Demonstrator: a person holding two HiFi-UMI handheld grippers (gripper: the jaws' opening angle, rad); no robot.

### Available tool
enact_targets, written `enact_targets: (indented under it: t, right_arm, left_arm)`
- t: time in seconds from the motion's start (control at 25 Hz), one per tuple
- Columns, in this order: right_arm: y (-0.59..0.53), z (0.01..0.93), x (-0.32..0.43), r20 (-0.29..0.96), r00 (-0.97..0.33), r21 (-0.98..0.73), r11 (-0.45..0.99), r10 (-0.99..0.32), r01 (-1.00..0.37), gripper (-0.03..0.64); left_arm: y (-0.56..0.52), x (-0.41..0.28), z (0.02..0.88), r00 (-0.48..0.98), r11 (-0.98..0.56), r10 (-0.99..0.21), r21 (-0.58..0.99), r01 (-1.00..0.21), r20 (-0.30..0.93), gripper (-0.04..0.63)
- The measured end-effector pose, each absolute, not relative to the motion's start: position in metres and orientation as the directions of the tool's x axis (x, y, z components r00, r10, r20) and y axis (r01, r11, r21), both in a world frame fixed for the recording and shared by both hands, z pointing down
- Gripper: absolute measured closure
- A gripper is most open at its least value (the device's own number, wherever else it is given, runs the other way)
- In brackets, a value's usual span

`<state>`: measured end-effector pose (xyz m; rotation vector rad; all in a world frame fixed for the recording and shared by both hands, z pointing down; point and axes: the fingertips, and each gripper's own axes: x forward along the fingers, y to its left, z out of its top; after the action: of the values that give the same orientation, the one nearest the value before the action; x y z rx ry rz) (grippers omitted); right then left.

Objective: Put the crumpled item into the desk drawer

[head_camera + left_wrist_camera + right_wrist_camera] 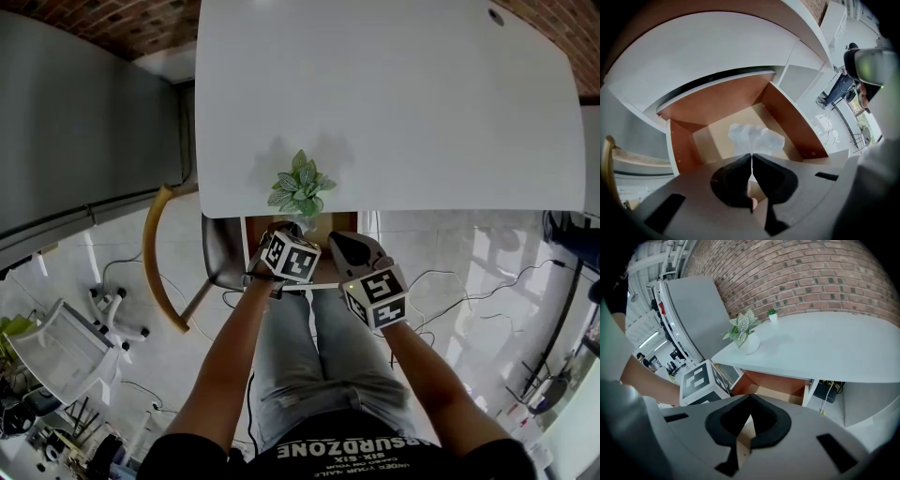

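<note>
The crumpled white item (755, 137) hangs over the floor of the open desk drawer (719, 104), right at the tips of my left gripper (751, 155). That gripper's jaws are shut, with a white sliver of the item pinched between them. In the head view the left gripper (284, 231) reaches into the drawer (324, 269) just under the front edge of the white desk (403, 103). My right gripper (338, 242) hovers beside it over the drawer's right part. In the right gripper view its jaws (750, 395) meet with nothing in them, and the drawer (774, 383) lies ahead.
A potted plant (300, 187) stands at the desk's front edge above the drawer. A chair with a curved wooden arm (156, 258) is left of the person's legs. A grey cabinet (89, 122) stands at the left, and cables lie on the floor to the right.
</note>
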<state>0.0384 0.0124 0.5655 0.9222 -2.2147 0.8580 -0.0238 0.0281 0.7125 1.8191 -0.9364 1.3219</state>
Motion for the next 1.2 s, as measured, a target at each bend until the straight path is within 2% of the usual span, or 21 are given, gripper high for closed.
enact_targets:
  t: [0.32, 1.2]
  right_arm:
    - [0.016, 0.569, 0.043, 0.717, -0.583, -0.331, 0.550, -0.381, -0.767, 0.618]
    - [0.016, 0.574, 0.055, 0.725, -0.562, -0.330, 0.516, -0.398, -0.791, 0.618]
  left_arm:
    - [0.029, -0.013, 0.720, 0.287, -0.496, -0.130, 0.188, -0.848, 0.949, 0.586]
    - [0.035, -0.014, 0.759, 0.253, -0.474, -0.058, 0.196, -0.858, 0.966, 0.586]
